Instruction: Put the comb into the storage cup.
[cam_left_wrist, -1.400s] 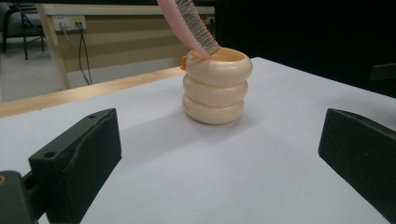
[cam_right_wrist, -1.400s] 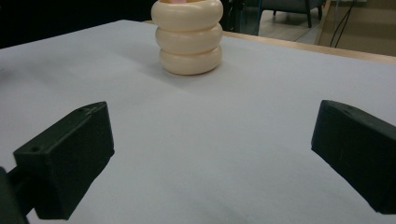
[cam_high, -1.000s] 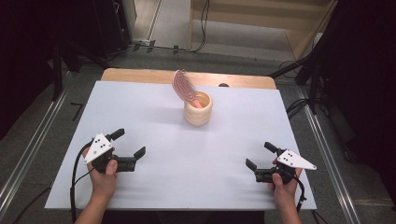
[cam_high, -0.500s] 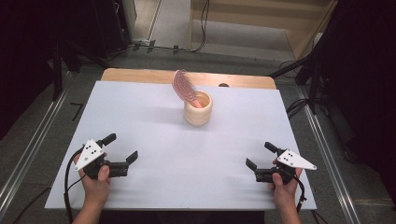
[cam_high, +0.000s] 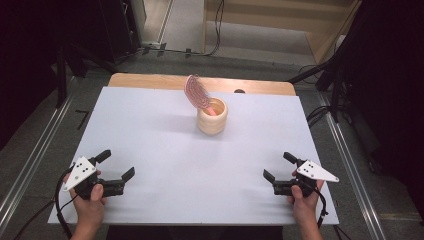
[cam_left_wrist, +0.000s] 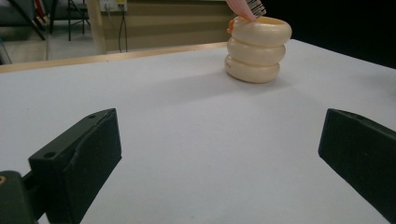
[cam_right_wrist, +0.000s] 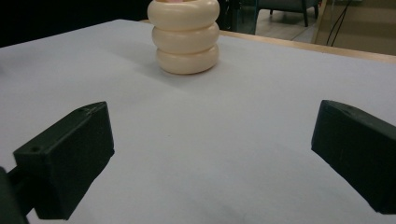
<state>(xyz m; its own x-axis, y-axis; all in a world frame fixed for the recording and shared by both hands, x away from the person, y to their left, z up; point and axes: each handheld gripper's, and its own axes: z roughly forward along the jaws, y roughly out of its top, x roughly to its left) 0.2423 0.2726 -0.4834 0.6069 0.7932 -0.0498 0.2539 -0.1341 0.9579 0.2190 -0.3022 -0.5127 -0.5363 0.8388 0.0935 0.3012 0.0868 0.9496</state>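
Observation:
A cream ribbed holder (cam_high: 212, 116) stands upright at the table's far middle, with a pink hairbrush (cam_high: 197, 93) leaning out of it to the left. The holder (cam_left_wrist: 257, 49) is far ahead in the left gripper view, the brush head (cam_left_wrist: 247, 6) cut off at the top. In the right gripper view the holder (cam_right_wrist: 186, 36) also stands far ahead. My left gripper (cam_high: 118, 165) is open near the front left corner, nothing between its jaws. My right gripper (cam_high: 279, 166) is open near the front right, also empty. Both rest low over the table.
The white table top (cam_high: 150, 135) has a wooden strip (cam_high: 145, 80) along its far edge. Metal rails (cam_high: 30, 165) run along both sides on the floor. Cables (cam_high: 320, 115) lie on the floor at the right.
My left gripper has drawn back toward the front left corner of the table and sits lower. The right gripper and the holder have stayed where they were.

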